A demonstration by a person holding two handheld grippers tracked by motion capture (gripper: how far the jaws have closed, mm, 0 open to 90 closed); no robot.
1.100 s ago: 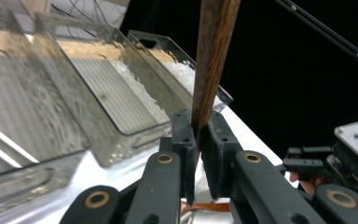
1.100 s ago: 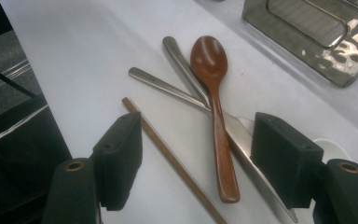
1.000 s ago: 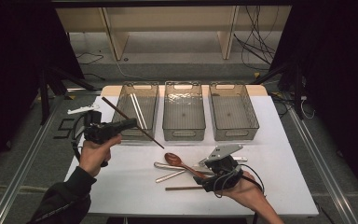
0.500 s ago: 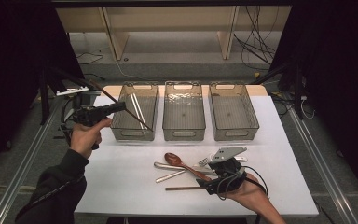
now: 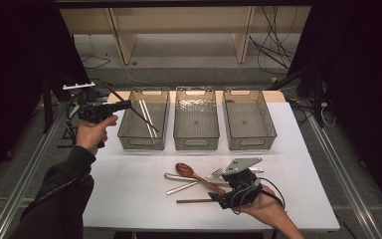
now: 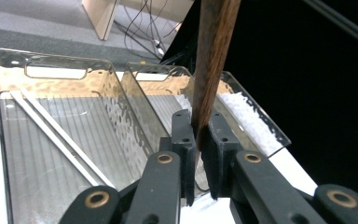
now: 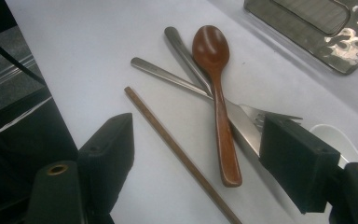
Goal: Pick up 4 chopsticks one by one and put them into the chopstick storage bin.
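We see a white surface (image 5: 129,194) on grey floor, left tongs (image 5: 122,105) pinching a chopstick (image 5: 129,107), right tongs (image 5: 224,199) spreading over cutlery at its near edge.

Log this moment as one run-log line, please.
left gripper: shut on dark wooden chopstick, raised beside left bin | right gripper: jaws just opening, nothing gripped, over wooden spoon, fork, chopstick on table

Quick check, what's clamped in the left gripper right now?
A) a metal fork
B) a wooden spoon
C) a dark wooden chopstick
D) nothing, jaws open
C: in the left gripper view the left gripper has its jaws shut on a dark wooden chopstick, and the high view shows that stick slanting over the left bin; the wooden spoon and the fork lie on the table.
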